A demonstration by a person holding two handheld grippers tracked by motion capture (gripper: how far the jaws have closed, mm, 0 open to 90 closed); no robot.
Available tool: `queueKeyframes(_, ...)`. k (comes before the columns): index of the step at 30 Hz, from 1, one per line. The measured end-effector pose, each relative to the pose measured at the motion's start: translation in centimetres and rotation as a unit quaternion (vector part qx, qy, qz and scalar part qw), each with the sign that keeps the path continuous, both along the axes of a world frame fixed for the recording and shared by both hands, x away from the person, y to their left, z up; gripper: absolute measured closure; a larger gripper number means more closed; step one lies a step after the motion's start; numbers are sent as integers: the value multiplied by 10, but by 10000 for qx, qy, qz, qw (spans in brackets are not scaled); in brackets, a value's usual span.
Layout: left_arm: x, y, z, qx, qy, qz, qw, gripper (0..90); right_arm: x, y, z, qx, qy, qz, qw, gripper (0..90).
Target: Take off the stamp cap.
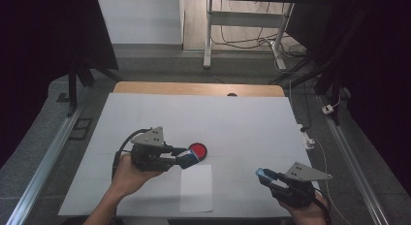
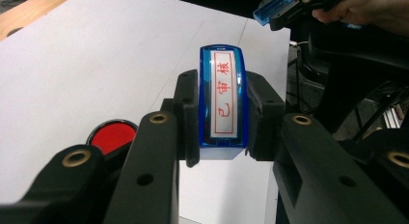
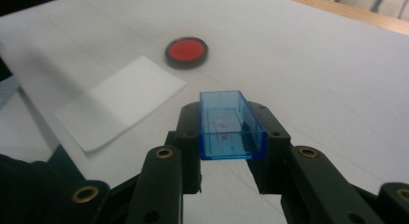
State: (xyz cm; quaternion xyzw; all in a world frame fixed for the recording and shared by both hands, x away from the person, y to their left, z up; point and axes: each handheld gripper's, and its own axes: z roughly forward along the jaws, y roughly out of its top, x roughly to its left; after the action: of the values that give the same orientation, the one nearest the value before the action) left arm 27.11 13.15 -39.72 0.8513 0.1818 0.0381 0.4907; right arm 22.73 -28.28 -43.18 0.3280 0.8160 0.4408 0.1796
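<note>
Blue plastic is showing in both hand-held grippers. In the high view, the left hand-held gripper [image 1: 190,157] is gripping the stamp [image 1: 188,158] just beside the red ink pad [image 1: 197,149], and the pad is lying slightly beyond the stamp tip, on the far side. The white paper [image 1: 196,187] is lying on the desk [image 1: 145,118] near the stamp, toward the person. The right hand-held gripper [image 1: 265,175] is gripping the cap [image 1: 264,174] well apart, at the right side of the desk, so the left hand is clearly the nearer one to pad and paper.

In the left gripper view, the stamp [image 2: 223,96] is sitting clamped between the jaws, its long axis running along them, away from the camera. Its white label with red characters is facing up. The pad [image 2: 112,135] is lying low at the left of the jaws, close to them.

In the right gripper view, the cap [image 3: 230,125] is being clenched by its long sides; it is a clear blue open box, opening turned up. Pad [image 3: 186,52] and paper [image 3: 120,101] are lying ahead and to the left. I judge the inking is the next step.
</note>
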Motion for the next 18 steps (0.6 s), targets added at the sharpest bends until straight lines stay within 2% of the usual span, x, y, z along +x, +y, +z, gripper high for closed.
queueKeyframes(8, 1, 1, 0, -7, -5, 130, 9999, 697, -6, -19, -13, 35, -35, -346, 9994, 688)
queueKeyframes(15, 3, 1, 1, 28, -24, 181, 9998, 697, -5, -24, -17, 33, 81, -394, 9992, 687)
queueKeyframes(18, 4, -1, 3, 130, -69, 205, 9997, 697, -6, -24, -18, 1, 128, -399, 9991, 688)
